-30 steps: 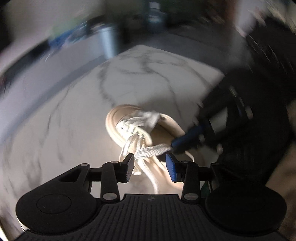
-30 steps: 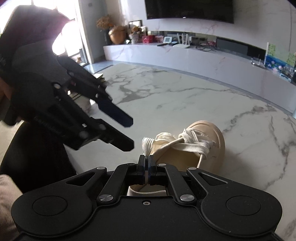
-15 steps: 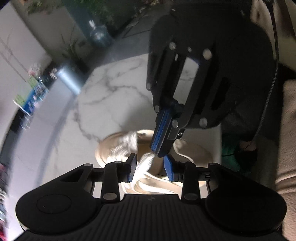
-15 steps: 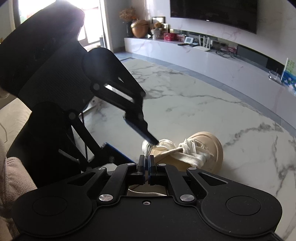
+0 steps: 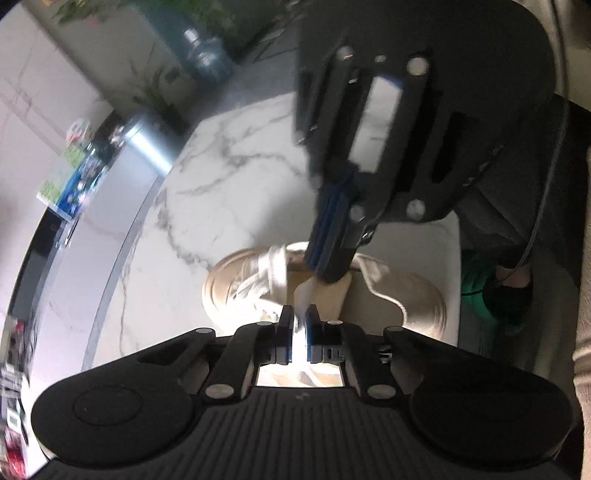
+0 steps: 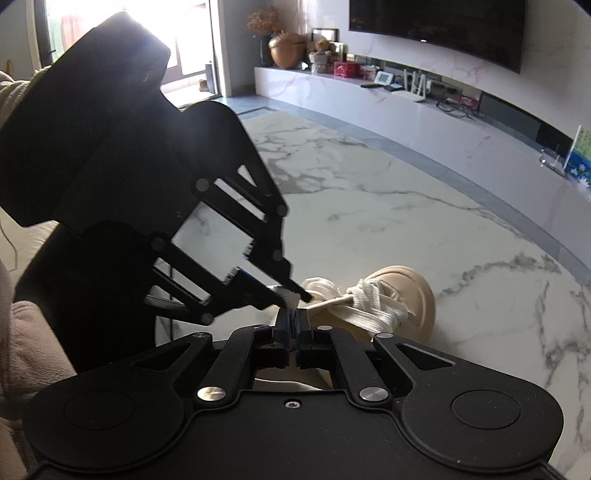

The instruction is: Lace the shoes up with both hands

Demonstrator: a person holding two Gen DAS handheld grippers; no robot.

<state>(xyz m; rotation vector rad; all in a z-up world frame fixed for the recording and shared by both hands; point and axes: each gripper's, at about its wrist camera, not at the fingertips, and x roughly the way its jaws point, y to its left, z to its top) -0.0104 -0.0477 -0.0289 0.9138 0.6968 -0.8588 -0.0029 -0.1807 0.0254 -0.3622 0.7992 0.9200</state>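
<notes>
A beige shoe [image 5: 399, 295] with white laces [image 5: 266, 273] lies on the white marble surface [image 5: 229, 206]. My left gripper [image 5: 298, 314] is shut on a white lace end [image 5: 303, 291] that rises between its blue pads. Just above it, my right gripper [image 5: 325, 271] pinches the same lace. In the right wrist view the right gripper [image 6: 294, 315] is shut on the lace low down. The left gripper [image 6: 295, 294] clamps the frayed lace tip [image 6: 290, 296] directly above it. The shoe [image 6: 413, 291] and its laced front [image 6: 373, 299] lie beyond.
A long white marble cabinet [image 6: 461, 122] runs along the far wall under a dark screen [image 6: 436, 33]. A beige sleeve [image 6: 26, 354] shows at the left. A green object [image 5: 476, 291] sits beside the shoe's heel. A blue water bottle [image 5: 201, 51] stands farther off.
The left gripper swung in over the shoe and went from open to shut on the lace end. The right gripper kept its hold on the lace and barely moved.
</notes>
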